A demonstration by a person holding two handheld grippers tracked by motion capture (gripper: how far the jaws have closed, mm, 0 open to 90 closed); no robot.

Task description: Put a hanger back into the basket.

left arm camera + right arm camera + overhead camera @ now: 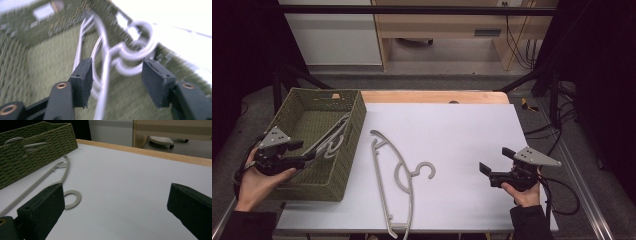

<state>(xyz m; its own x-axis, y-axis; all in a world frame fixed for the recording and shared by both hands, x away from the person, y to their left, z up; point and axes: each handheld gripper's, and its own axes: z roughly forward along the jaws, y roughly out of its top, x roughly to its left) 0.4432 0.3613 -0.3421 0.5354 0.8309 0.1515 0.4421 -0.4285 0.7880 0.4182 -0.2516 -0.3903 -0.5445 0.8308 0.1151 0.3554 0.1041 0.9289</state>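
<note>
Seen from above: green woven basket (343,150) at the left end of the white worktop (462,135), with pale grey hangers (332,137) leaning inside against its right wall, hooks up near the rim. Left gripper (307,159) held over the basket's near left part, jaws pointing toward those hangers and parted about halfway; in the left gripper view (blurred), hanger rods (105,67) passing between the black pads (82,80), no pad pressing on them, hooks curling just beyond the tips. One more grey hanger (394,180) flat on the worktop just beside the basket's right wall, its hook (426,170) turned toward the right gripper (494,167). Right gripper low over the worktop's right part, well apart from that hanger, jaws spread wide with nothing between; in the right gripper view, the hook (72,199) lying just past the left jaw, basket (37,152) farther off.
</note>
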